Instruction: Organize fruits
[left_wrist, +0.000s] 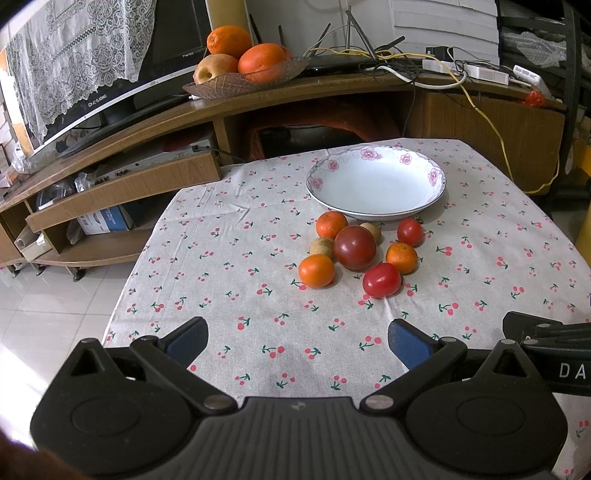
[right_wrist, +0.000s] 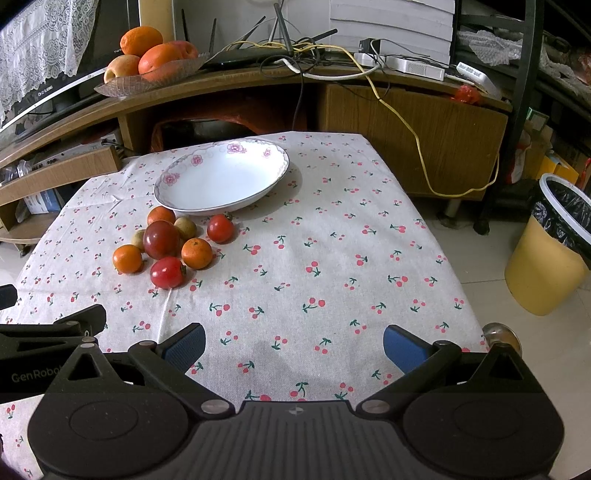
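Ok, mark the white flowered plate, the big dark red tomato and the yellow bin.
white flowered plate (left_wrist: 373, 186), left wrist view, bare white centre.
big dark red tomato (left_wrist: 355, 247), left wrist view, middle of its top.
yellow bin (right_wrist: 543, 273), right wrist view, its yellow side wall.

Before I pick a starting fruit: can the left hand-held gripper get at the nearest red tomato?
Probably yes. The left hand-held gripper is open, with only bare tablecloth between it and the red tomato at the cluster's near edge.
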